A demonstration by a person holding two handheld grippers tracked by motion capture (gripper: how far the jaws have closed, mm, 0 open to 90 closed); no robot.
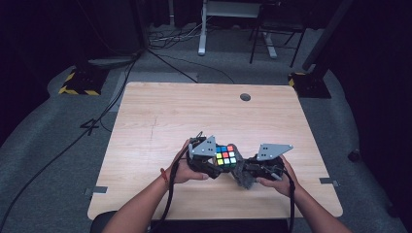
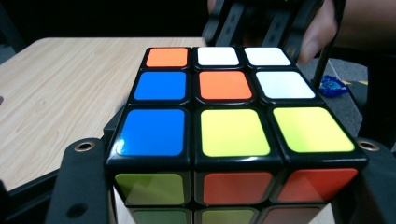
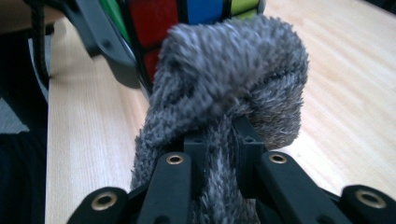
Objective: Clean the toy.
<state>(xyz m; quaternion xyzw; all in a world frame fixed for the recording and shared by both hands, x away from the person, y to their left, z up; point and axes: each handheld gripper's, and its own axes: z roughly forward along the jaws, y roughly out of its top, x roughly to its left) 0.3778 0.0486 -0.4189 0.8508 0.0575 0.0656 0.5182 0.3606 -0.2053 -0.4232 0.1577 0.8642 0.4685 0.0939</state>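
Observation:
A colour puzzle cube (image 1: 226, 156) is held just above the wooden table (image 1: 160, 116), near its front edge. My left gripper (image 1: 214, 162) is shut on the cube. In the left gripper view the cube (image 2: 233, 116) sits between the jaws, its top face showing orange, white, blue and yellow tiles. My right gripper (image 1: 245, 171) is shut on a grey fluffy cloth (image 1: 244, 178). In the right gripper view the cloth (image 3: 229, 88) bunches over the jaws and presses against the cube's (image 3: 159, 23) side, where red, blue and green tiles show.
A round cable hole (image 1: 245, 97) sits near the table's far edge. Beyond the table are desk legs, a chair and cables on grey floor. A small blue object (image 2: 332, 86) lies on the floor past the table edge in the left gripper view.

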